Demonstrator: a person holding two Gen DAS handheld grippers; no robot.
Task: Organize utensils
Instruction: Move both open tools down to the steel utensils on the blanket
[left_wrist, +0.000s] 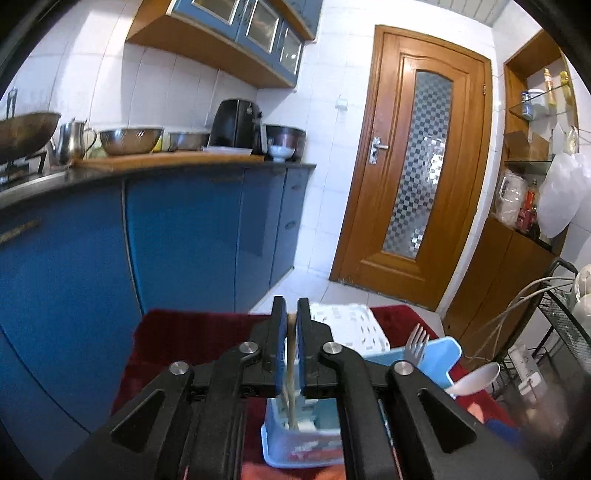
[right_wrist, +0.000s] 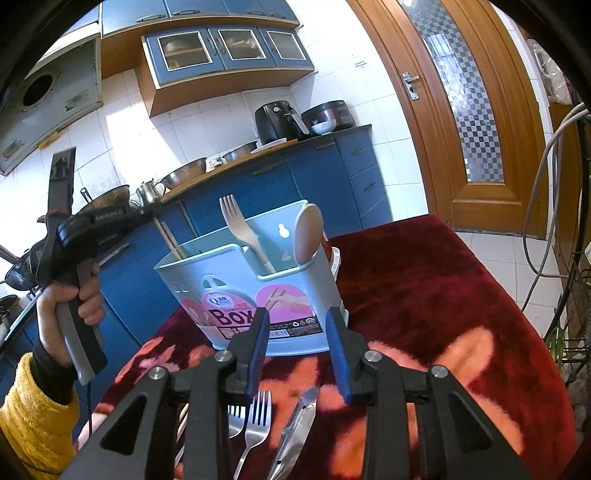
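Left gripper pinching chopsticks over blue holder, release next; right gripper spread above fork on desk

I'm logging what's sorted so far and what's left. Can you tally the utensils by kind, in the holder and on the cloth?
Forks: 2, a pale one in the blue holder, a metal one on the cloth
Spoons: 1, pale, in the holder
Chopsticks: 1 pair, gripped by the left gripper
Metal tongs: 1, on the cloth
Half-hidden metal piece: 1
Total: 6
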